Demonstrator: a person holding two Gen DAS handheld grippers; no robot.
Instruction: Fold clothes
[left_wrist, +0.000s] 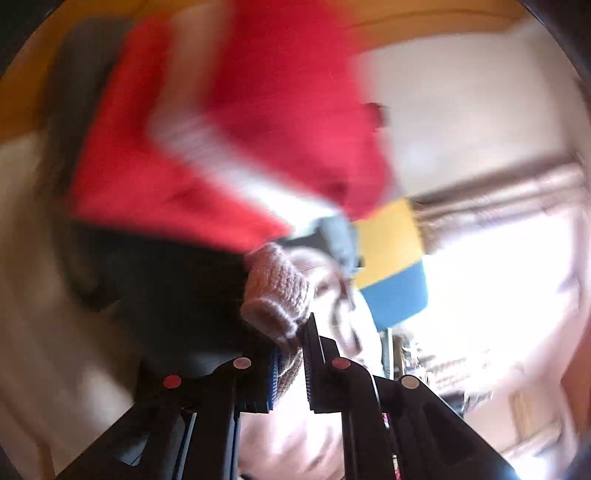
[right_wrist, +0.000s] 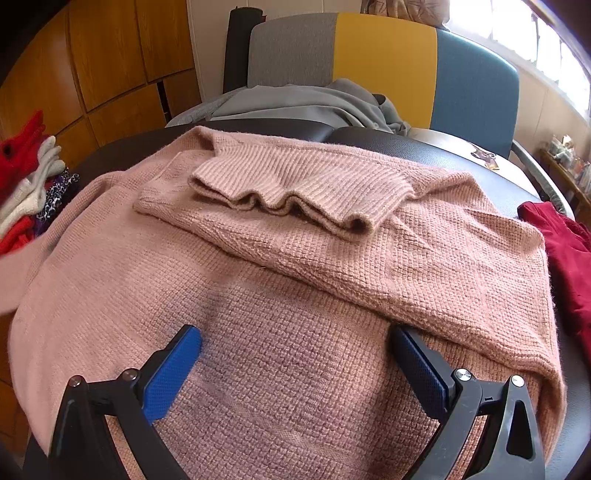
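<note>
A pink knit sweater lies spread on a black table. One sleeve is folded across its chest, with the ribbed cuff on top. My right gripper hovers open just over the sweater's lower body, with nothing between its blue pads. In the blurred left wrist view my left gripper is shut on the other pink knit cuff, held up off the black table. That sleeve trails off blurred at the left edge of the right wrist view.
A pile of red, white and patterned clothes sits at the table's left, seen as a red blur in the left wrist view. A dark red garment lies at the right. A grey cloth rests on the grey, yellow and blue chair behind.
</note>
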